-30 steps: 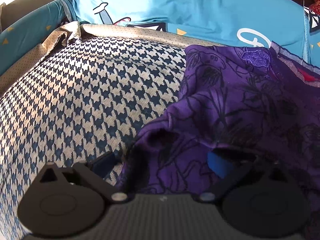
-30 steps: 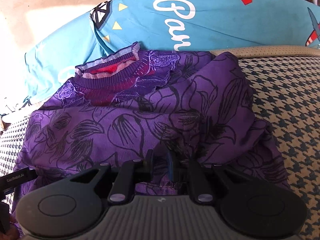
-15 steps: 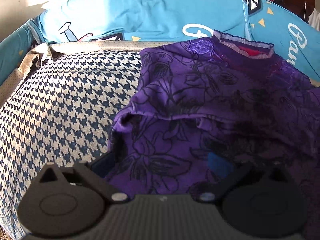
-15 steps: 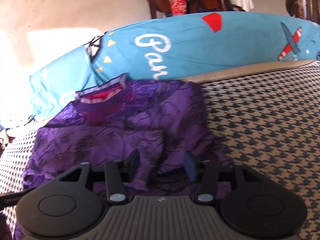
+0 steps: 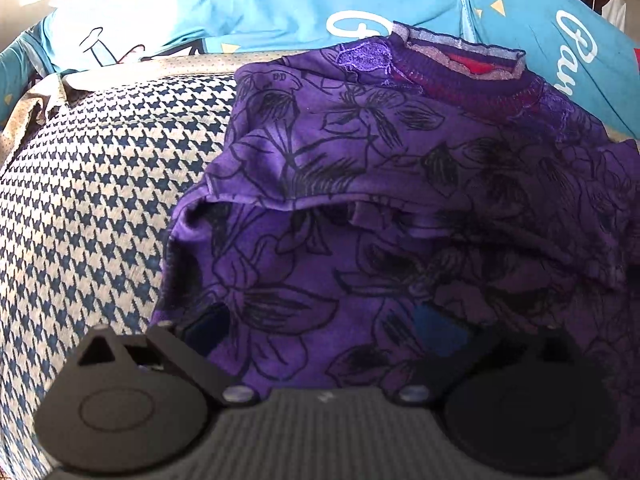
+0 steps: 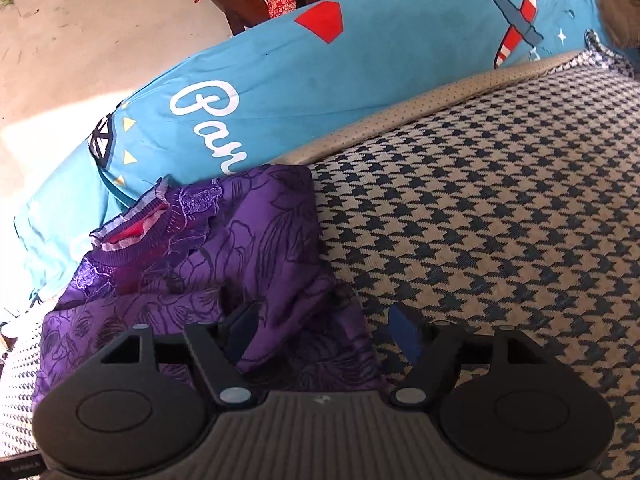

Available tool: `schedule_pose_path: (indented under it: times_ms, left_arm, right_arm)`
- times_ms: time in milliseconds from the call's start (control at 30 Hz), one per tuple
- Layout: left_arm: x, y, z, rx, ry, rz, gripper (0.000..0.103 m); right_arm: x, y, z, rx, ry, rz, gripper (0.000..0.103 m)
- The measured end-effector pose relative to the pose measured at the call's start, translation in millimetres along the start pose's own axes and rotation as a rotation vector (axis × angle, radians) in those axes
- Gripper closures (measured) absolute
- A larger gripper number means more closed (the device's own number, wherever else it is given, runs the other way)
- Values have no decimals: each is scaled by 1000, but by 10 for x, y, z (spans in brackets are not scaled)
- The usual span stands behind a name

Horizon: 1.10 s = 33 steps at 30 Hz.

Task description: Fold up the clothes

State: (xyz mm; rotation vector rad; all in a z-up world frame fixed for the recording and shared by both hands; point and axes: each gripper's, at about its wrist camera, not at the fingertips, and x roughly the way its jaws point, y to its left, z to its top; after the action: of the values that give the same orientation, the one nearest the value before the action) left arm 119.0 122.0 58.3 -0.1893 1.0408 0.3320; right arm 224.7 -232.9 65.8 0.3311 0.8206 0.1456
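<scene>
The purple top (image 5: 360,168) lies on the checked bed cover (image 6: 500,200) against the blue pillow (image 6: 280,80), partly folded, lower layer bunched. Left gripper (image 5: 324,332) stands wide over cloth, gripping nothing. Right gripper (image 6: 324,328) is opening, cloth loose between. Smoothing and a further fold likely remain.

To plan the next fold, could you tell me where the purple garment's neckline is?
In the left wrist view the neckline lies at the garment's far end, touching the blue pillow.
</scene>
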Motion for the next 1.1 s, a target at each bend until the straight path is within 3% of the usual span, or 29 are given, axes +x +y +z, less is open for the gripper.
schedule_pose_path:
  times_ms: [100,267,867,1100]
  left_arm:
    - [8,-7,-3,4,4,0,0]
    - [22,32,14,-17,15,-1,0]
    - [67,-7,-3,9,41,13,0]
    - [78,-6,-13,18,47,9,0]
  right_arm:
    - [-1,2,20,13,-23,30,29]
    - [-3,19,37,-12,-72,60,12]
    - [261,212,-41,-117,1,117,2]
    - [320,326,-105,-219,-33,50,1]
